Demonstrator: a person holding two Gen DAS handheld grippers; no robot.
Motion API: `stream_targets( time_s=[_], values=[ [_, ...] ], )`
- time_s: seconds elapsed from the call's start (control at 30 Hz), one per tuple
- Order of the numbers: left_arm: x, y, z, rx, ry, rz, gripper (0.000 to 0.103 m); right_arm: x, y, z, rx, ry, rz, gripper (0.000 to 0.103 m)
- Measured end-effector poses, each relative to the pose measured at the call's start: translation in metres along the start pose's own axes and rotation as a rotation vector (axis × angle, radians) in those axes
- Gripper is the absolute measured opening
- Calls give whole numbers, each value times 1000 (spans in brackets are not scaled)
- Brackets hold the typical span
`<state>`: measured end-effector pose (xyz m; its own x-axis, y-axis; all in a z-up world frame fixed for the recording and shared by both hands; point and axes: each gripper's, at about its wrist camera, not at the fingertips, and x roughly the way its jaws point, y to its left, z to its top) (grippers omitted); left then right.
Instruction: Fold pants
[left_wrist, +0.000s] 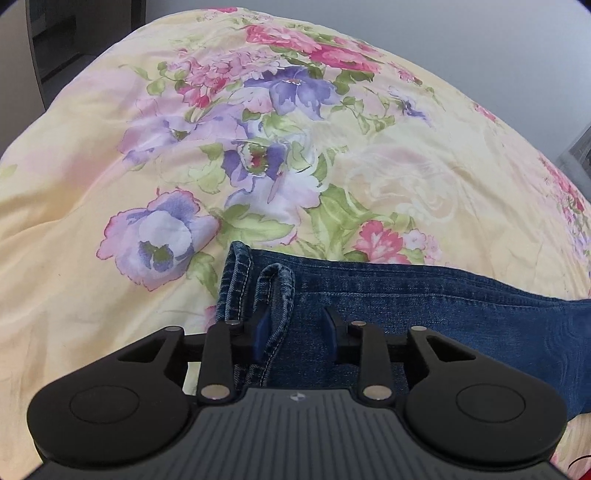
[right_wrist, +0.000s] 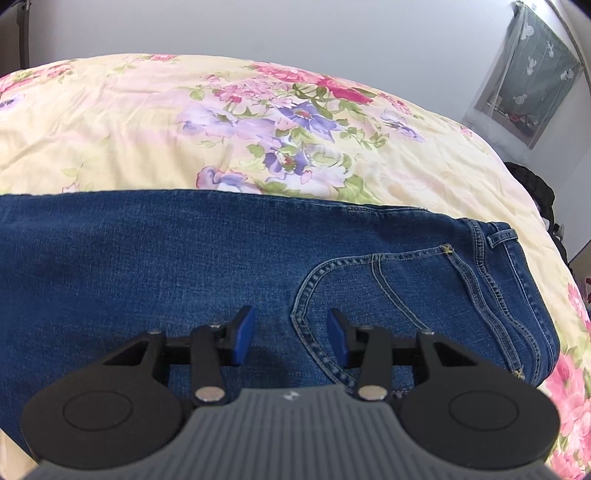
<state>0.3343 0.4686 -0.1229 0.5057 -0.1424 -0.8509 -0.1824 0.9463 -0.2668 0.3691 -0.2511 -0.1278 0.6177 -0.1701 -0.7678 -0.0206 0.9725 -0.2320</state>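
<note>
While the left gripper (left_wrist: 295, 332) has its jaws partly spread astride the hem fold of the jeans (left_wrist: 424, 306), pads not clearly pinching it, the right gripper (right_wrist: 291, 334) holds its jaws apart over the back pocket (right_wrist: 388, 291). Beyond both jaws, the jeans lie flat on the floral bedspread (left_wrist: 110, 147).

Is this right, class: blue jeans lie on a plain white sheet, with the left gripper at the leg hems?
Not quite. The sheet is pale yellow with flowers, not plain white, as both wrist views show. The jeans do lie on it, and the left gripper is at the hems.
</note>
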Motion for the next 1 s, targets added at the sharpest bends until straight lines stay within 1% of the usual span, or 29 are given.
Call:
stream_targets(
  time_s=[0.03,0.07,0.1,0.13,0.17,0.23,0.3,0.33,0.37,0.4,0.5,0.57,0.67,0.7,0.77,0.83,0.87,0.93,1.0],
  values=[
    [-1,-1,-1,-7,-8,-4,29,1,-1,-1,2,8,1,40],
    [-6,-6,-2,10,-33,27,3,2,-1,-2,5,12,0,40],
    [-10,-11,-3,30,-51,66,1,3,-2,-3,7,14,-2,40],
    [-19,-19,-4,49,-96,119,1,3,-3,-4,6,14,-6,40],
    [-29,-25,-5,62,-142,131,1,3,-3,-4,2,13,-10,40],
    [-51,-32,-1,56,-251,153,1,3,-3,-5,-7,12,-15,40],
    [-59,-32,6,25,-301,164,1,5,-2,-5,-15,15,-17,40],
    [-58,-34,11,25,-319,198,1,5,-2,-5,-13,17,-18,40],
    [-55,-35,13,25,-332,217,1,7,-2,-5,-11,20,-18,40],
    [-49,-36,16,24,-329,227,1,8,-2,-5,-8,25,-18,40],
    [-21,-36,20,30,-284,281,1,10,-3,-5,-4,29,-20,40],
    [-4,-33,15,38,-263,305,1,12,-4,-6,-4,32,-16,40],
    [9,-30,8,53,-237,326,2,12,-3,-5,-15,33,-15,40],
    [9,-30,7,54,-240,333,3,12,-3,-5,-20,29,-16,40],
    [0,-30,9,45,-253,346,13,3,-1,-4,-31,-10,-36,40],
    [-16,-29,10,29,-281,336,22,-11,4,-2,-39,-66,-23,40],
    [-25,-31,9,30,-289,331,24,-18,7,-1,-41,-85,-6,40],
    [-43,-38,3,51,-298,315,24,-30,20,-1,-45,-108,44,38],
    [-60,-49,-9,87,-284,259,24,-40,37,-3,-62,-117,103,38]
  ],
)
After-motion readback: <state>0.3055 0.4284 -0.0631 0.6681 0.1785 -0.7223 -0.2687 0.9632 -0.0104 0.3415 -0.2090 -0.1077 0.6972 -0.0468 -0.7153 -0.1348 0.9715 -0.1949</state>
